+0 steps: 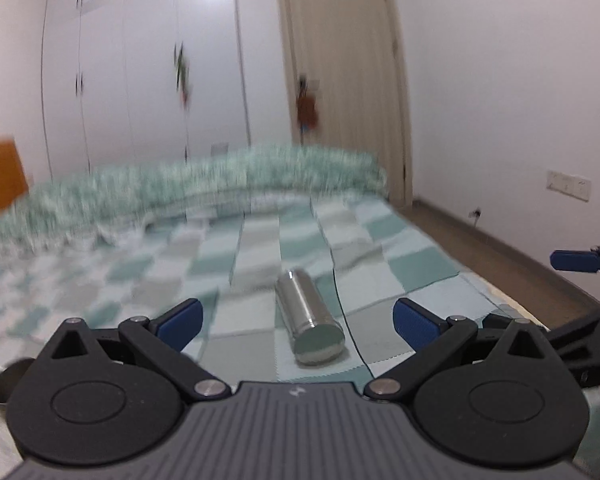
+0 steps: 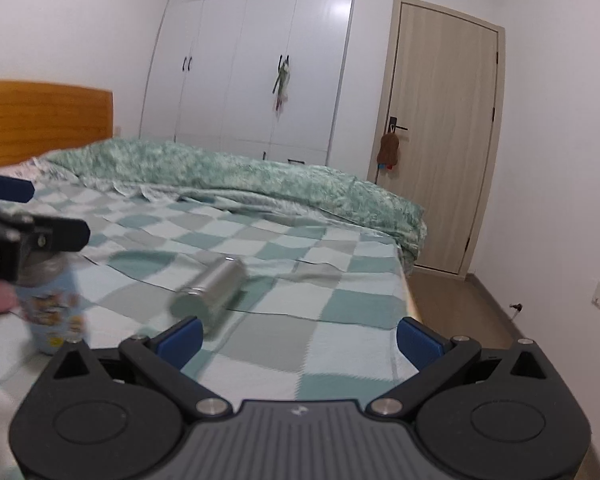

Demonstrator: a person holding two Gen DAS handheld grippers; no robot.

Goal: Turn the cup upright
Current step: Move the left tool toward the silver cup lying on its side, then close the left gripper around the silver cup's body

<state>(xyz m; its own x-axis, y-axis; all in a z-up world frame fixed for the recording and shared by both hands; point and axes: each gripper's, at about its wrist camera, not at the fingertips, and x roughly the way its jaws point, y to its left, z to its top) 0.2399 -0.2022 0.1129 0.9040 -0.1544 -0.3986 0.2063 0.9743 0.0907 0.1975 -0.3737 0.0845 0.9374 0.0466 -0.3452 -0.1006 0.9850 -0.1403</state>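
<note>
- Steel cup (image 1: pixel 309 316) lies on its side on the checked sheet (image 1: pixel 260 240), flat end toward the left wrist camera; no label readable on it.
- Left gripper (image 1: pixel 298 322): fingers spread wide, released, nothing held; cup lies ahead between the blue pads (image 1: pixel 182 320), touching neither.
- Right gripper (image 2: pixel 298 338): fingers spread wide, released; cup (image 2: pixel 212 292) is ahead and left, near the left pad, blurred.
- Printed cup (image 2: pixel 54 312) stands upright at left in the right view, cartoon print, writing unreadable; the left gripper's black frame is just above it.
- Small logo on each gripper body, not legible.
- Bed edge (image 2: pixel 406 292) is right of the cup, with floor (image 2: pixel 460 312) beyond.
- Open sheet around the cup; rumpled quilt (image 2: pixel 240 176) well behind.
- Wardrobe (image 2: pixel 252 60) and door (image 2: pixel 440 128) at back.
</note>
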